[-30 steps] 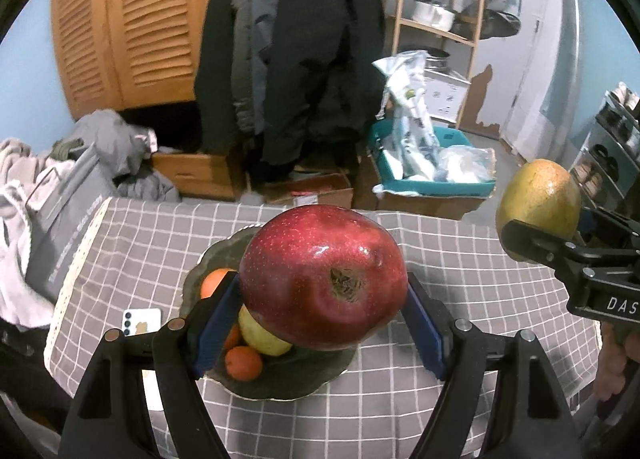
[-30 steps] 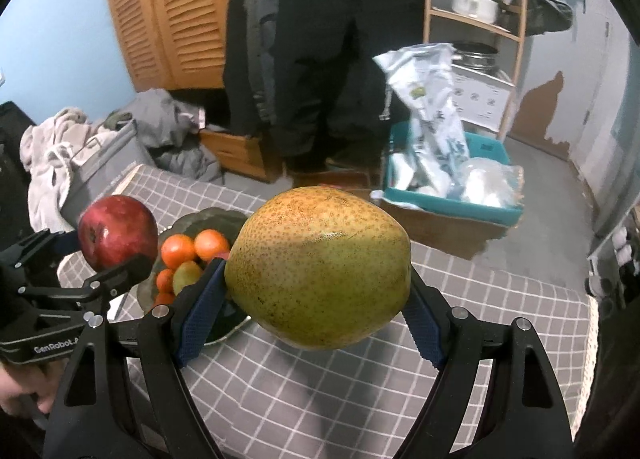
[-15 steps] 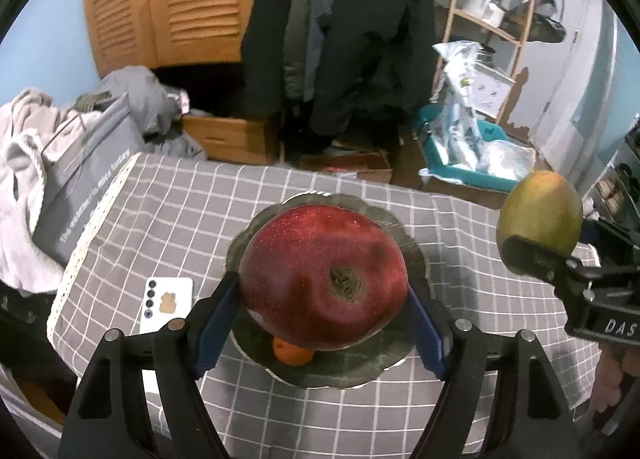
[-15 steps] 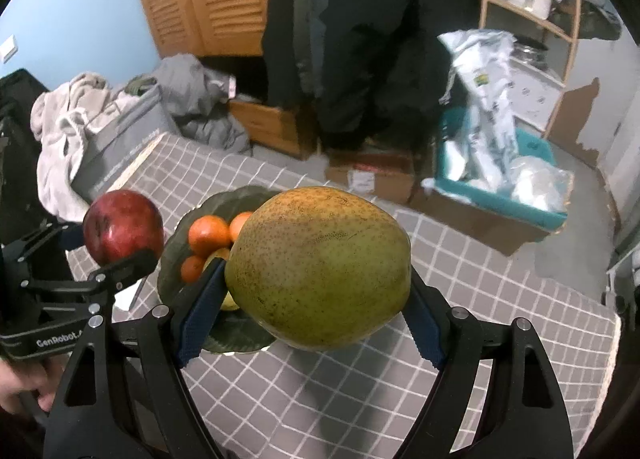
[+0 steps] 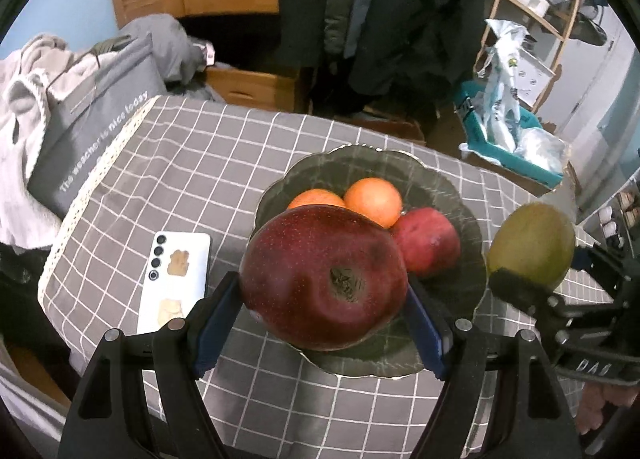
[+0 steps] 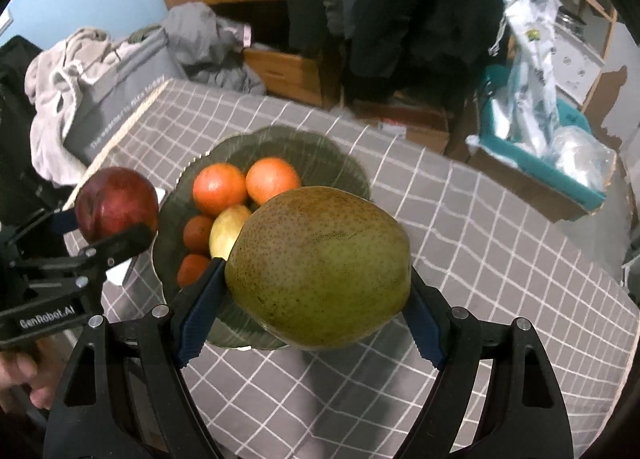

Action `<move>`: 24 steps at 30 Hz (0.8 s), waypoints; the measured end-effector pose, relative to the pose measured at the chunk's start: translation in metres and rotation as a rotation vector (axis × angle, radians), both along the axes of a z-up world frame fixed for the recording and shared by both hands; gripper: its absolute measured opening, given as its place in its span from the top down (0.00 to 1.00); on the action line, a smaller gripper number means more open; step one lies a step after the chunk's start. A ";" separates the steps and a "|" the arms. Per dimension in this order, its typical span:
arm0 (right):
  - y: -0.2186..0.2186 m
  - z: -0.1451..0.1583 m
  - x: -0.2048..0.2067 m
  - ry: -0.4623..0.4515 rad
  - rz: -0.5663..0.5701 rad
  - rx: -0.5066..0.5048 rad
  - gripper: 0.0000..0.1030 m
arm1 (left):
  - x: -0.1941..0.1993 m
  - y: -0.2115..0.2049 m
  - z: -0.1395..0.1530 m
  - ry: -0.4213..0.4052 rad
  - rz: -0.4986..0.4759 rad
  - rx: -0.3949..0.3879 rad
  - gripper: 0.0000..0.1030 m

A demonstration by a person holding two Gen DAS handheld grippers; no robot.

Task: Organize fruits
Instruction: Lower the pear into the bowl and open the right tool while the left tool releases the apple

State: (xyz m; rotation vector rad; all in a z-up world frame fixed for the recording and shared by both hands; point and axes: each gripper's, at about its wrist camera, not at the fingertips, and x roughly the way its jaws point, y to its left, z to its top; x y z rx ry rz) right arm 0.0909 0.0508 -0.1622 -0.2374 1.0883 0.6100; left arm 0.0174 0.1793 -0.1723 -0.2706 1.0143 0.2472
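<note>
My left gripper (image 5: 322,325) is shut on a big red apple (image 5: 322,279), held above the near left part of a dark glass plate (image 5: 440,187). On the plate lie two oranges (image 5: 374,201) and a smaller red fruit (image 5: 428,245). My right gripper (image 6: 316,317) is shut on a speckled green pear (image 6: 320,267), held over the plate's right side (image 6: 340,163). In the right wrist view the plate holds several oranges (image 6: 220,189) and a yellow fruit (image 6: 228,231). The pear (image 5: 532,245) shows at the right of the left wrist view; the apple (image 6: 116,205) at the left of the right wrist view.
A white phone (image 5: 176,279) lies face down on the grey checked tablecloth (image 5: 192,163) left of the plate. A grey bag (image 5: 92,131) and clothes sit past the table's left edge. A teal bin (image 6: 560,163) with plastic bags stands on the floor behind.
Both grippers have come down and forward toward the plate, each still holding its fruit. The plate and its fruits now look larger and nearer in both views.
</note>
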 end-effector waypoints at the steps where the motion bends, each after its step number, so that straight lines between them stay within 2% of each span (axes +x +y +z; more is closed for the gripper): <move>1: 0.002 -0.004 -0.001 0.007 0.004 -0.006 0.20 | 0.000 0.001 -0.002 0.005 0.003 0.003 0.22; 8: 0.009 -0.028 -0.001 0.052 0.026 -0.050 0.20 | 0.005 0.002 -0.017 0.047 0.011 0.009 0.23; 16: 0.011 -0.039 0.002 0.112 0.044 -0.050 0.19 | 0.008 0.001 -0.026 0.073 0.012 0.005 0.22; 24: 0.011 -0.021 0.003 0.042 0.045 -0.041 0.16 | 0.010 0.001 -0.029 0.084 0.012 0.001 0.22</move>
